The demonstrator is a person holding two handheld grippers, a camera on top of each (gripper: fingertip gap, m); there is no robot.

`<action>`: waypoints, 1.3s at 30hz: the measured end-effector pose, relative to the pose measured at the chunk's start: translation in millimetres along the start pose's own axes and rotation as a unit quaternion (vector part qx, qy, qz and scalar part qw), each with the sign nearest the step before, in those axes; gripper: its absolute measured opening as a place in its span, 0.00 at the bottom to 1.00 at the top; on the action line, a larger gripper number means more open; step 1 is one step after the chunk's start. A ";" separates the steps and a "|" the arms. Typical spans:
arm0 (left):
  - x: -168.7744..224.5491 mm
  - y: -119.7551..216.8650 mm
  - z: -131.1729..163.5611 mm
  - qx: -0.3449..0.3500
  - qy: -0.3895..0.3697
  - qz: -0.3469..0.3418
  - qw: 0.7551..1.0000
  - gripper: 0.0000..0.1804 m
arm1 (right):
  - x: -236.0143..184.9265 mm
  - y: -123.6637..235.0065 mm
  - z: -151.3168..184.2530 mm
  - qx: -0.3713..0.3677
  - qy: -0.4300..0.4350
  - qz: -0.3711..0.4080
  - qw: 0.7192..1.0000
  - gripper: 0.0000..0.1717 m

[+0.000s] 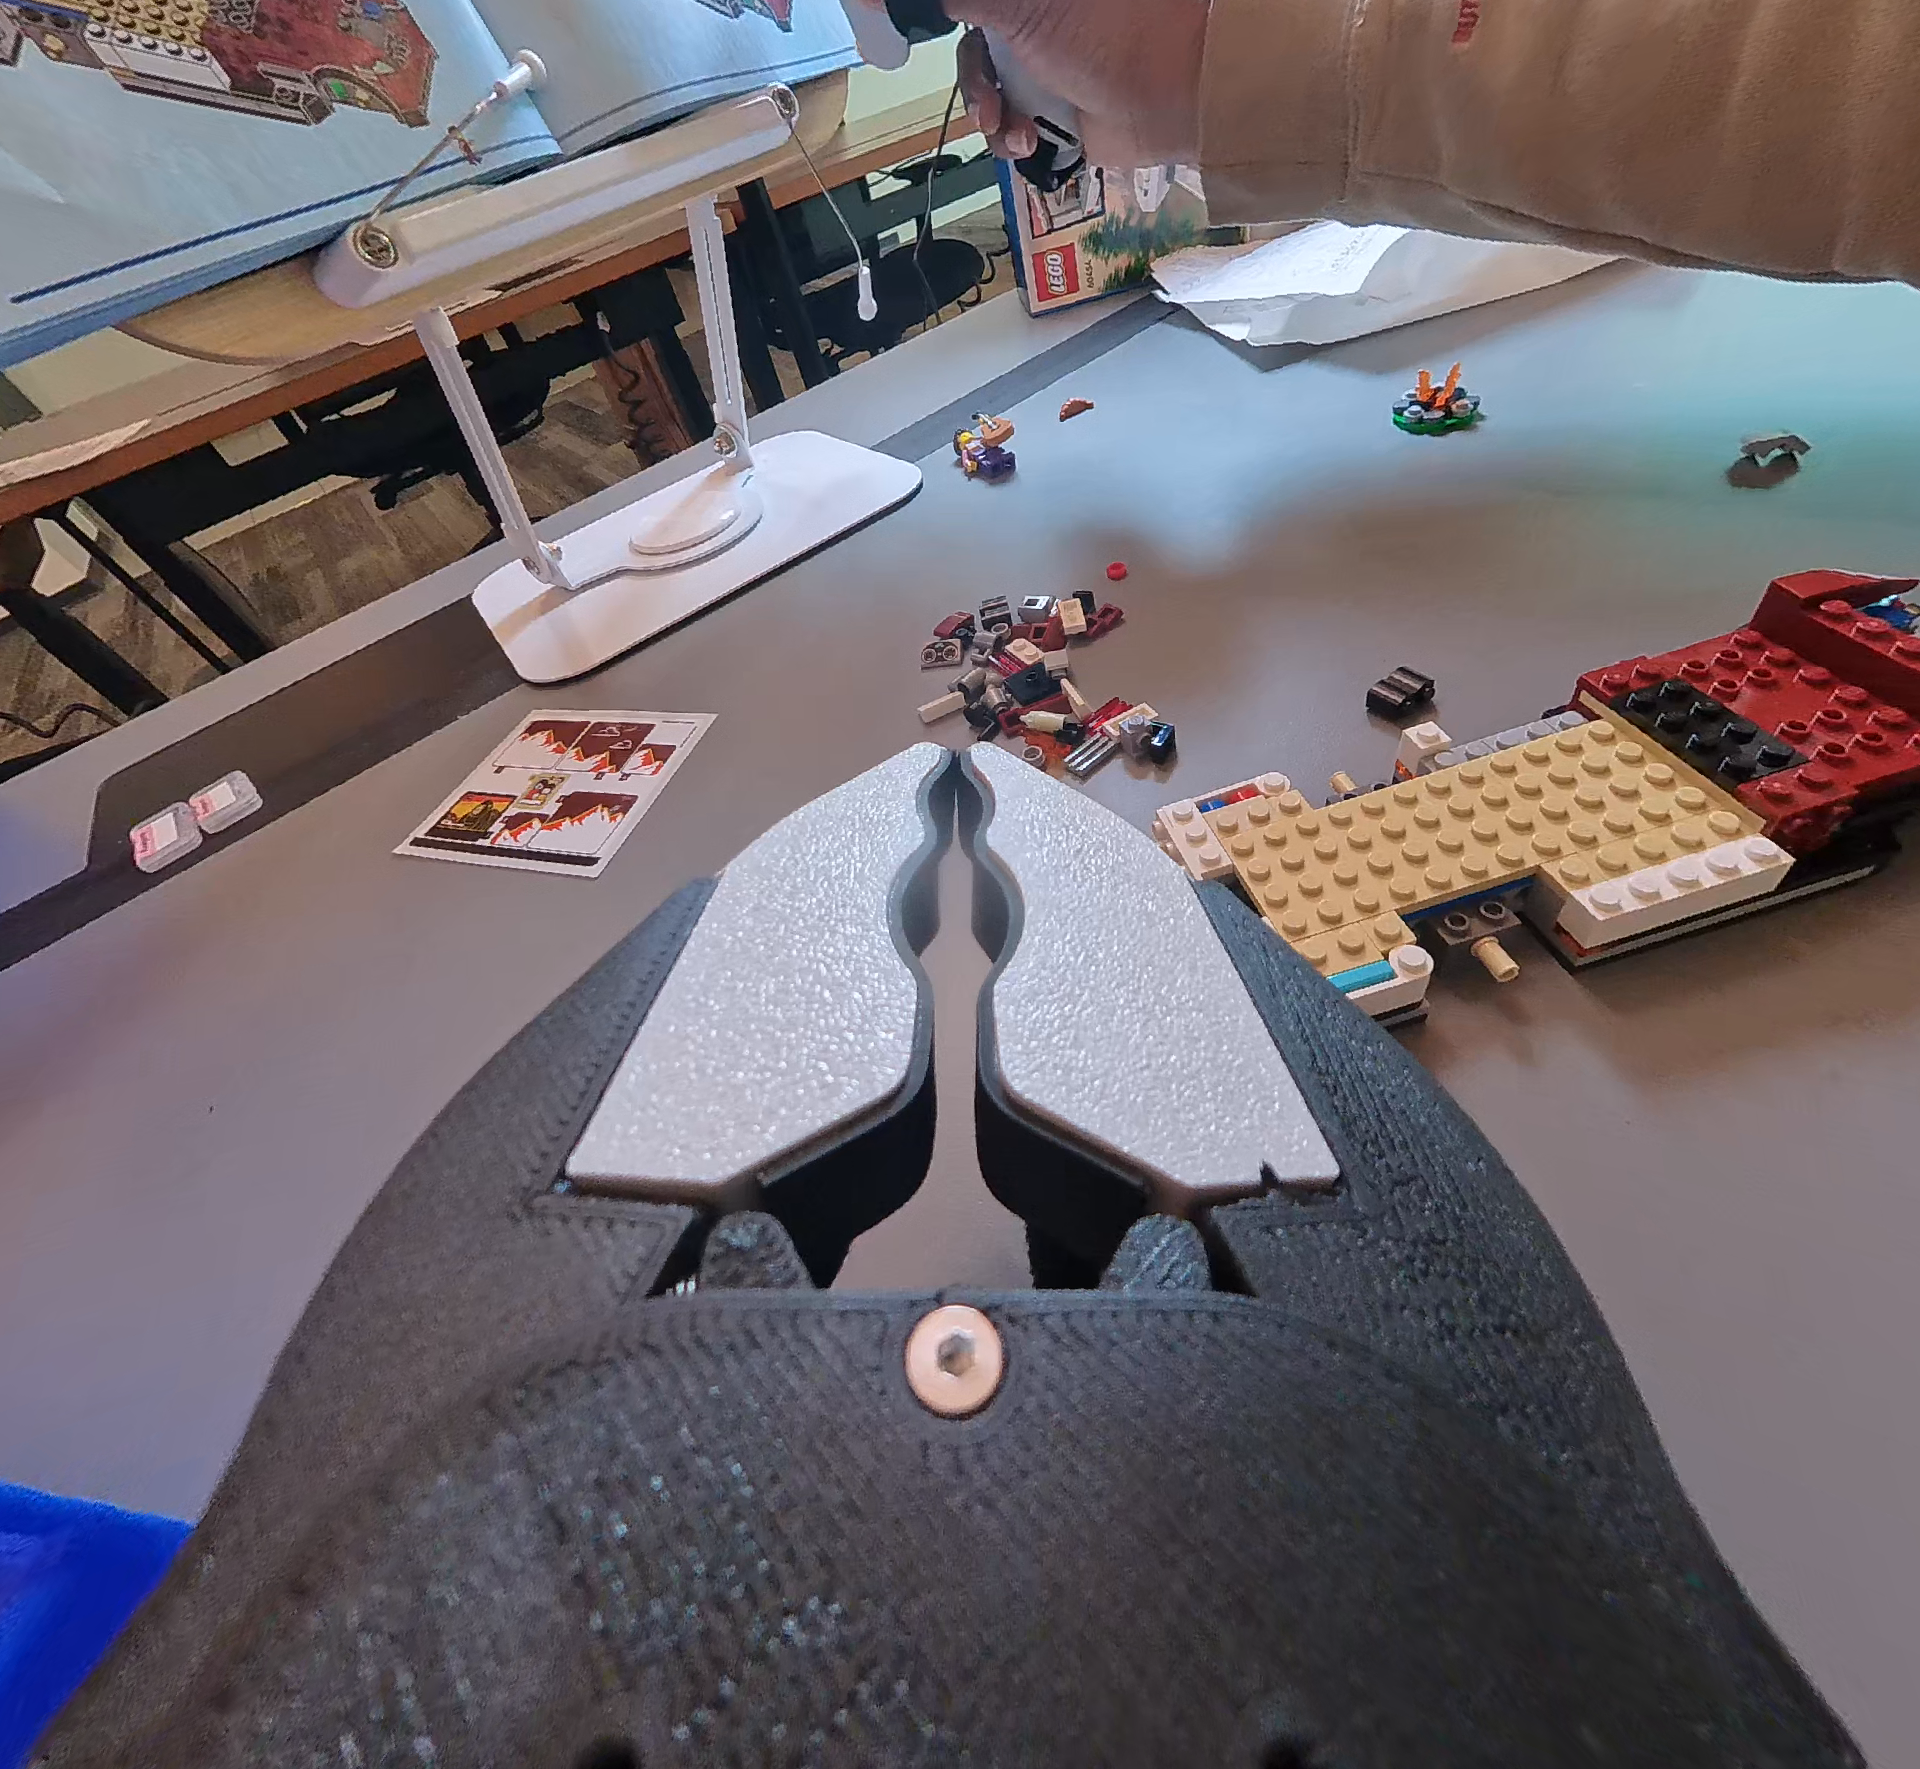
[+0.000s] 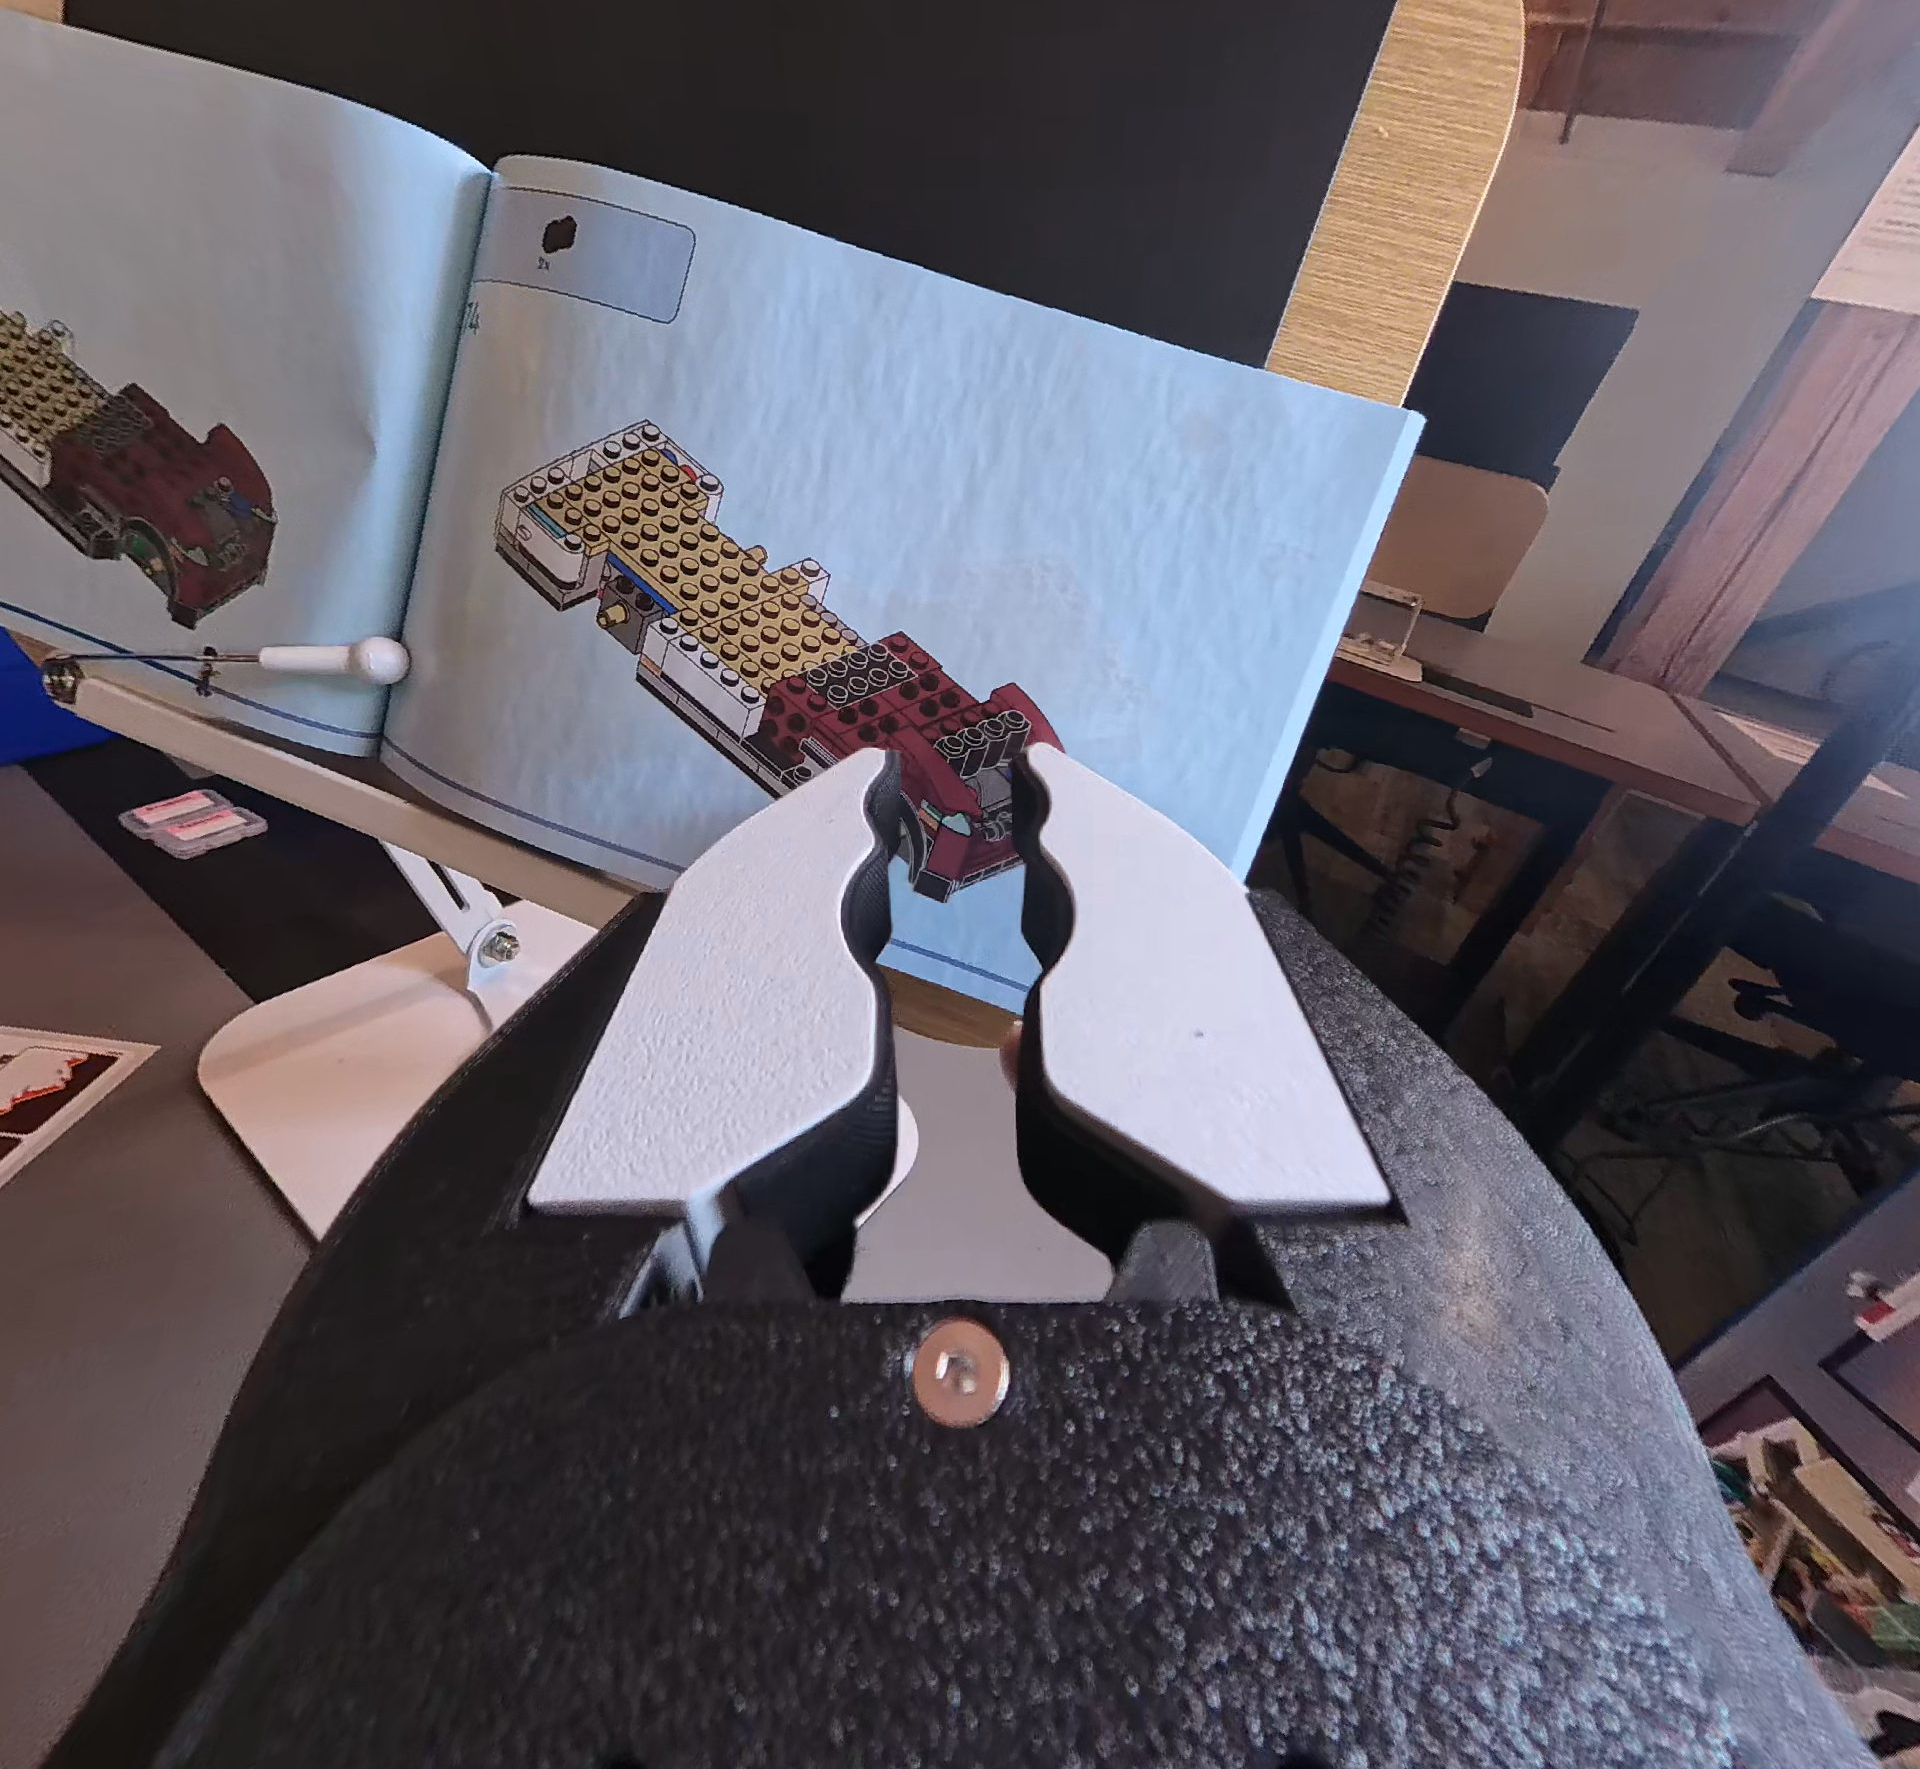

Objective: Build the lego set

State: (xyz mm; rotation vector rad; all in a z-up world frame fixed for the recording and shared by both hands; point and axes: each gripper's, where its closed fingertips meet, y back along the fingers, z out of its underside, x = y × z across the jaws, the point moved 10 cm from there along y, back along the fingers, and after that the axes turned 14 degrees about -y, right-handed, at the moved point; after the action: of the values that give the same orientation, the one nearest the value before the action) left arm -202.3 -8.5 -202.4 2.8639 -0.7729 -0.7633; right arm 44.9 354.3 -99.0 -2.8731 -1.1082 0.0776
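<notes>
Closest to us in the left wrist view is the left hand-held gripper point(image 1: 957, 763), its two grey fingers pressed tip to tip with nothing between them. It hovers low over the grey table point(image 1: 312, 1044), just short of a small heap of loose bricks point(image 1: 1044, 680) — dark red, grey, black and tan pieces lying together, where a closed tip could nudge or sort them. To its right lies the partly built model point(image 1: 1538, 815), a tan studded deck joined to a dark red section, flat on the table. To its left a sticker sheet point(image 1: 556, 792) lies face up, and beyond it stands the white base of a book stand point(image 1: 707, 556).

That stand props an open instruction booklet point(image 2: 935, 493) at a slant, with a white clip arm point(image 2: 332, 659) pinning the left page, so the drawings face whoever works at the table. We find the right hand-held gripper point(image 2: 956, 774) raised up in front of the right page, fingers parted by a narrow gap and empty — only the printed drawing of the model shows between them. We judge it is near the page's lower edge; whether a fingertip touches the paper we cannot tell. In the left view a hand point(image 1: 1070, 57) in a beige sleeve holds this gripper aloft.
</notes>
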 end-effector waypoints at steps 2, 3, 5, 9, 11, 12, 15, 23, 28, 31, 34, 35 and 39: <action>0.0 0.0 0.0 0.000 0.000 0.000 1.000 0.00 | 0.4 0.6 -0.4 0.001 -0.002 -0.001 1.000 0.13; 0.2 0.0 -0.1 0.000 -0.001 0.000 1.000 0.00 | 0.4 0.9 -0.5 0.002 -0.003 -0.001 1.000 0.13; 0.3 0.0 -0.2 0.000 -0.002 0.000 1.000 0.00 | 0.6 1.4 -0.8 0.001 -0.002 -0.001 1.000 0.13; 0.3 0.0 -0.3 0.001 -0.002 0.000 1.000 0.00 | 0.3 2.6 -1.0 0.002 -0.001 -0.001 1.000 0.13; 0.5 0.0 -0.3 0.000 -0.002 0.000 1.000 0.00 | -0.4 4.1 -1.4 0.000 -0.001 -0.002 1.000 0.13; 0.6 0.1 -0.5 0.001 -0.002 0.001 1.000 0.00 | -1.2 5.7 -1.9 -0.001 -0.001 -0.004 1.000 0.13; 1.4 0.5 -1.5 0.004 -0.004 0.003 1.000 0.00 | -8.3 17.7 -4.8 -0.009 0.004 -0.019 1.000 0.14; 8.6 4.3 -8.6 0.018 -0.038 0.012 0.999 0.00 | -84.3 142.8 4.1 -0.132 0.007 -0.171 0.976 0.16; 21.8 5.4 -14.9 0.023 -0.098 0.025 0.995 0.00 | -150.1 248.7 33.8 -0.290 -0.066 -0.260 0.919 0.26; 25.3 6.3 -17.5 0.030 -0.099 0.036 0.994 0.00 | -183.3 293.7 55.1 -0.384 -0.057 -0.266 0.882 0.36; 26.4 8.0 -19.5 0.039 -0.098 0.047 0.993 0.00 | -205.4 316.4 76.3 -0.449 -0.010 -0.242 0.860 0.44; 26.7 8.9 -20.3 0.044 -0.097 0.052 0.993 0.00 | -209.7 318.6 80.7 -0.456 0.001 -0.232 0.859 0.45; 28.9 9.2 -20.5 0.041 -0.071 0.104 0.991 0.14 | -209.9 309.5 88.9 -0.467 0.066 -0.203 0.858 0.37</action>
State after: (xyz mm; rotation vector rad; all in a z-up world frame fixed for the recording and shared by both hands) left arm -174.9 -31.8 -195.7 2.7606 -1.1248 -0.9322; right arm 90.4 -12.2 -205.6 -3.1507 -2.1515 -0.9088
